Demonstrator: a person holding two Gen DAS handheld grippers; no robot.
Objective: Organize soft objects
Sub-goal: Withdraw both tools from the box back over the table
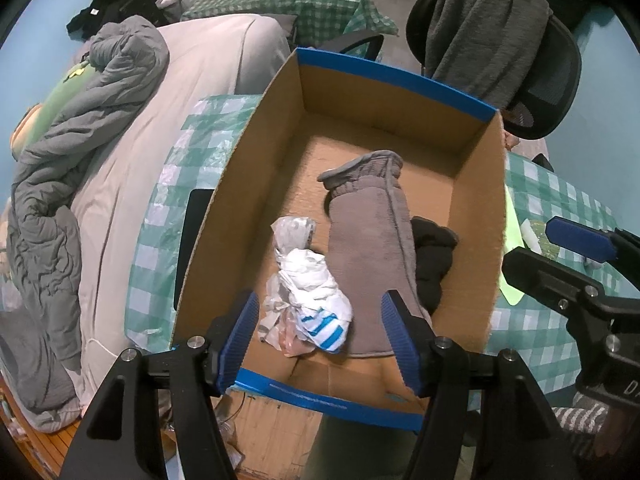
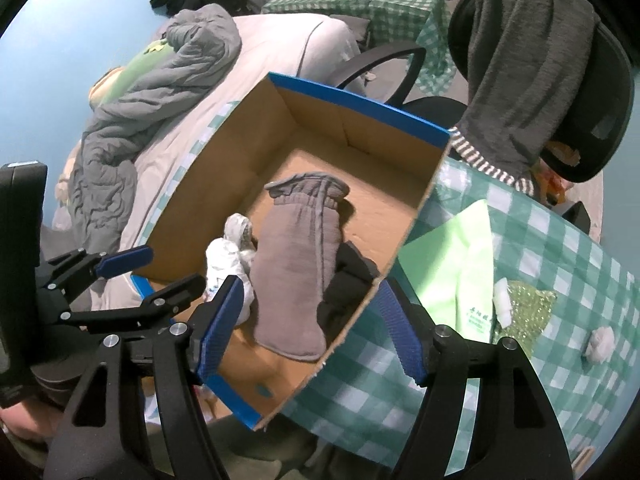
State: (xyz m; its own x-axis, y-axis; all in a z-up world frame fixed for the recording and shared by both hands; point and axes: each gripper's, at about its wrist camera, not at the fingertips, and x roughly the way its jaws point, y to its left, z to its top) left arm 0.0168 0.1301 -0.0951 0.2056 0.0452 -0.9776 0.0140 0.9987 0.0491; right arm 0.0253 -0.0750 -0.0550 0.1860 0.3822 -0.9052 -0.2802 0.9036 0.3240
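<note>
A cardboard box [image 1: 256, 148] with blue-taped rims stands on the checked table; it also shows in the right wrist view [image 2: 208, 184]. Inside lie a grey cloth pouch [image 1: 368, 248] [image 2: 296, 256], a crumpled white plastic bag [image 1: 308, 280] [image 2: 228, 260] with a blue-striped bit, and a black cloth [image 1: 432, 256] [image 2: 348, 284]. My left gripper [image 1: 320, 336] is open and empty above the box's near rim. My right gripper [image 2: 308, 320] is open and empty over the box's near right corner. It also appears at the right of the left wrist view [image 1: 560, 256].
The green checked tablecloth [image 2: 560, 240] carries a light green sheet [image 2: 452, 272], a glittery green piece [image 2: 528, 304] and small white fluffy bits [image 2: 600, 344]. A black office chair [image 1: 552, 64] draped with a grey towel [image 1: 480, 20] stands behind. A bed with a grey duvet [image 1: 80, 128] lies left.
</note>
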